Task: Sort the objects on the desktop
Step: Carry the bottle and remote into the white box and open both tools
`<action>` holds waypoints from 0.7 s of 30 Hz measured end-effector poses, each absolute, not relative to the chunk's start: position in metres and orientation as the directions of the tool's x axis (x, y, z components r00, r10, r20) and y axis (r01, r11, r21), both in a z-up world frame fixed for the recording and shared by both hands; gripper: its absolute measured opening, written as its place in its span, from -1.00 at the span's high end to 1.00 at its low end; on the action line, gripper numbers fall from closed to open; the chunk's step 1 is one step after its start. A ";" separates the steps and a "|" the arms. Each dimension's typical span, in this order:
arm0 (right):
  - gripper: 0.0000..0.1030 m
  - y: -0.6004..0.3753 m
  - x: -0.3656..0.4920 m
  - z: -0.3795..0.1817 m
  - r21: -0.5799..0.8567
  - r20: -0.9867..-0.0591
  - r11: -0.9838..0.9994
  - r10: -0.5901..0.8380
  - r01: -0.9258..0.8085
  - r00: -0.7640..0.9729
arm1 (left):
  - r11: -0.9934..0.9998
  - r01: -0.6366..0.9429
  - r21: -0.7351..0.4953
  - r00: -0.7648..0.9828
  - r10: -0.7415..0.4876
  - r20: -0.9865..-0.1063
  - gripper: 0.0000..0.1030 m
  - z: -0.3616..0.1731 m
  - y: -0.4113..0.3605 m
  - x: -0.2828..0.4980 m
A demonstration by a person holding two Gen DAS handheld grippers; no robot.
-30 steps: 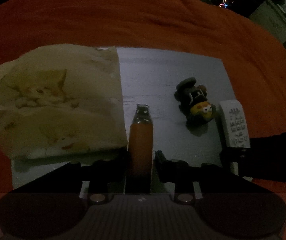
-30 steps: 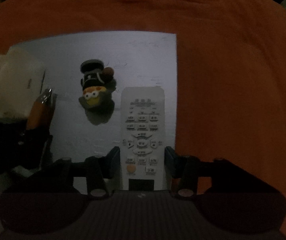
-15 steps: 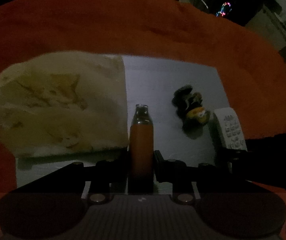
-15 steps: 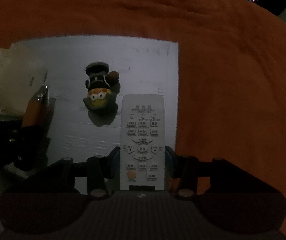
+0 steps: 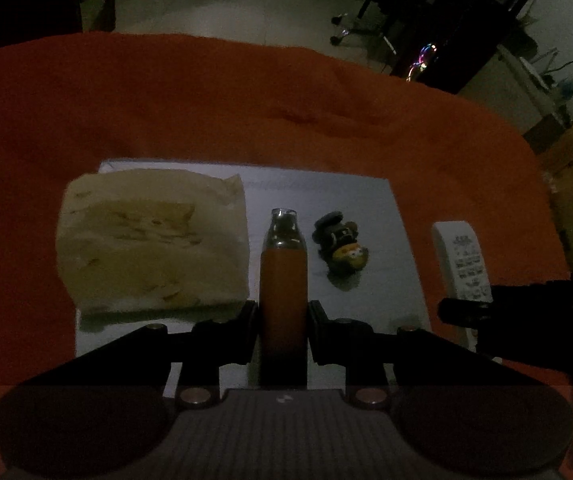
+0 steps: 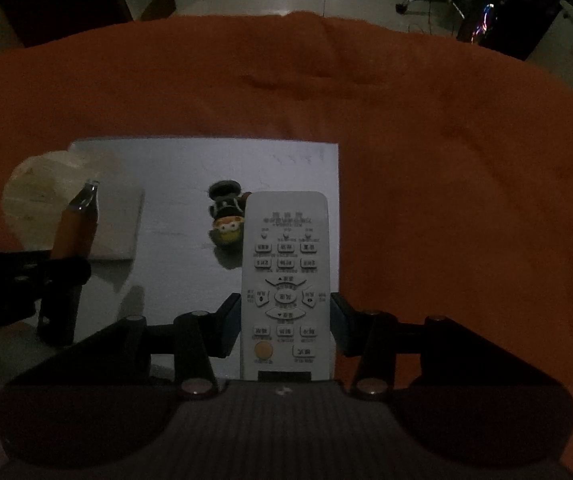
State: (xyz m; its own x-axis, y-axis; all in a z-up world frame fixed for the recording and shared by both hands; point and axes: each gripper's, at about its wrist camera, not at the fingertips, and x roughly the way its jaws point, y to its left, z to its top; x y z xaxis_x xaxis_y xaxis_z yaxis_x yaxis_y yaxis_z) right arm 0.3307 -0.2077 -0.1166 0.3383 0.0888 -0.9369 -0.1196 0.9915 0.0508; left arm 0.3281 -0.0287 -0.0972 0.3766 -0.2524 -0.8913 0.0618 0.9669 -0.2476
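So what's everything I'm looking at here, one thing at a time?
bottle: one, orange with a clear neck, clamped in the left gripper, lifted off the board
remote control: one, white with an orange button, clamped in the right gripper
toy figure: one, dark with a yellow face, lying on the board between bottle and remote
tissue pack: one, pale cream, on the board's left part
board: one, white, lying on the cloth
cloth: one, orange, covering the table
left gripper: one, black, jaws closed on the bottle
right gripper: one, black, jaws closed on the remote's sides
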 end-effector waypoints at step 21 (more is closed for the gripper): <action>0.05 -0.170 0.200 -0.053 0.099 -0.901 0.960 0.198 -0.262 0.387 | 0.962 0.157 -0.223 0.422 -0.270 -0.865 0.57 -0.047 -0.007 0.171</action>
